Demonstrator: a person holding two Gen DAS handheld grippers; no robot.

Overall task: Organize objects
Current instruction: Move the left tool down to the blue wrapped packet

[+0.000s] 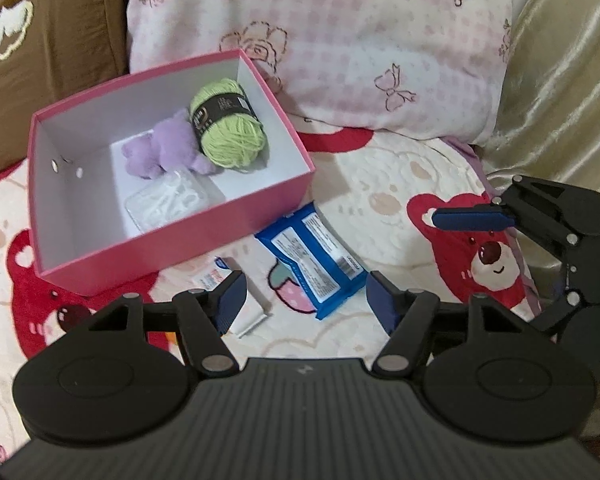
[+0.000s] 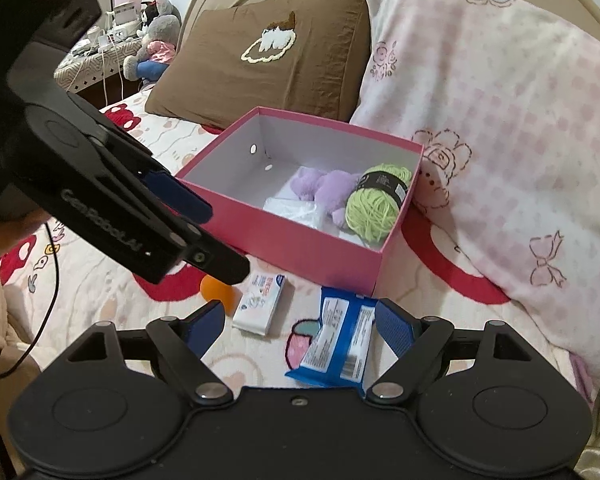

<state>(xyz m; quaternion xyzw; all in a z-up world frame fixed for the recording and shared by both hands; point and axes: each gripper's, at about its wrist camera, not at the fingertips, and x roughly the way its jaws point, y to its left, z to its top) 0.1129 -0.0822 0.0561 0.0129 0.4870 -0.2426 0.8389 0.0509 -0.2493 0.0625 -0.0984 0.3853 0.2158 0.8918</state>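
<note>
Bed (image 1: 380,184): carries everything; cover printed with red bears on cream.

Pink checked pillow (image 1: 340,40): at the head of the bed, leaning over the far right corner of the box.

Brown pillow (image 2: 268,60): beside the pink one at the head of the bed, with a white embroidered patch.

Pink box (image 1: 172,236): open-topped, white inside, standing in front of the two pillows. Contents, all toward its pillow-side end: a ball of green yarn (image 1: 228,124) with a black band, in the corner; a purple plush toy (image 1: 168,148) touching the yarn; a clear plastic packet (image 1: 168,200) against the near wall, touching the toy.

Left gripper (image 1: 300,304): jaws open and nothing between the pads; it hangs over the bed cover just in front of the box, its left pad over the small white carton.

Right gripper (image 2: 300,324): jaws open wide; the blue packet lies below and between the pads, which do not press on it.

Blue packet (image 1: 312,256): flat on the cover, label side up, just outside the near wall of the box.

Small white carton (image 2: 260,300): on the cover beside the blue packet, near the same wall.

Orange ball (image 2: 220,292): on the cover next to the carton, partly hidden behind the left gripper's finger in the right wrist view.
</note>
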